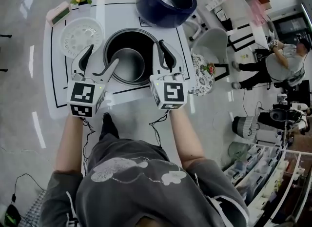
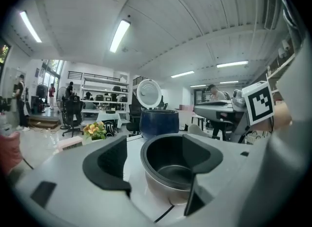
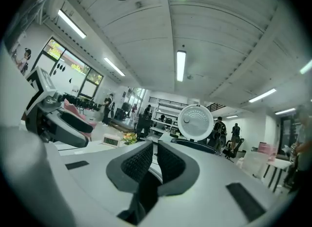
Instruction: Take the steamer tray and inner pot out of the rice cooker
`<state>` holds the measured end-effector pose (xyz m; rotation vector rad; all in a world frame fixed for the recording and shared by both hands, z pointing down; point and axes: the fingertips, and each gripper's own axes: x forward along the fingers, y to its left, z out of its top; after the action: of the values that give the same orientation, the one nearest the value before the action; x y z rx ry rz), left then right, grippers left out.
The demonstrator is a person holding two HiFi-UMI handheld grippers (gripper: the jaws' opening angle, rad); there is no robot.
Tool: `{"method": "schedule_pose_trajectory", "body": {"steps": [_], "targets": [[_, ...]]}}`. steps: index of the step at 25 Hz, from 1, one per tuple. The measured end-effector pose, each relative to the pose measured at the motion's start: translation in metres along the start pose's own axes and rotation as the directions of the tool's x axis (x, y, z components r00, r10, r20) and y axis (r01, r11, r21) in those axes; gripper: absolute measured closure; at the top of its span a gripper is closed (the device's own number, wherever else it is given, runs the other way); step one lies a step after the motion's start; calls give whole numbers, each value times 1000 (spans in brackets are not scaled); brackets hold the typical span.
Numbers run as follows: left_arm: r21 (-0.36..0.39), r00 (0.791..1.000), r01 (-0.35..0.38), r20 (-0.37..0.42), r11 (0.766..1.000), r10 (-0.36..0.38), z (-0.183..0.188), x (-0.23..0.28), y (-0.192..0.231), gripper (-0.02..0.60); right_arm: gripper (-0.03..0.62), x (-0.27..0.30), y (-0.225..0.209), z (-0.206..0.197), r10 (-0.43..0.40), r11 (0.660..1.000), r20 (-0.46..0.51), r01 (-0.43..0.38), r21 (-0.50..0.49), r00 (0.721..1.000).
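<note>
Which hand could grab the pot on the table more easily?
Left, probably. The left gripper has its fingers wide open, with the inner pot showing right between them. The right gripper has its fingers shut together with nothing between, so it would need opening first.

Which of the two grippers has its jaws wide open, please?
The left gripper: its jaws stand wide apart, while those of the right gripper are closed together.

Head view looks steeply down; both gripper views face level, sharing the rice cooker.
</note>
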<state>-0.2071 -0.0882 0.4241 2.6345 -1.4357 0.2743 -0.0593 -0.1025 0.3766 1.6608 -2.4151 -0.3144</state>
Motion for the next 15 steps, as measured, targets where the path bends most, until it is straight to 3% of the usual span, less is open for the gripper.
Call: {"method": "schedule_pose_trajectory", "body": {"steps": [1,4,7,10,15], "targets": [[8,1000,-20,13,1000,20,2,-6,-2,233,548,-4,1,1,-1,1000,2,1,19,1000],[14,995,-93,49,996,92,8,-26,-7,426,565,-21,3,4,21,994,3,-21,112,1000],[0,986,-151,70,989,151,13,-45,-15,531,566,-40,2,5,60,975,1,-59,213,998],[5,982,-173,72,985,172,14,-60,-30,572,566,-58,2,1,96,971,-25,-88,221,995],[-17,987,-161,24,987,161,6,-77,-60,574,566,-89,7,6,152,972,-25,-145,183,988]]}}
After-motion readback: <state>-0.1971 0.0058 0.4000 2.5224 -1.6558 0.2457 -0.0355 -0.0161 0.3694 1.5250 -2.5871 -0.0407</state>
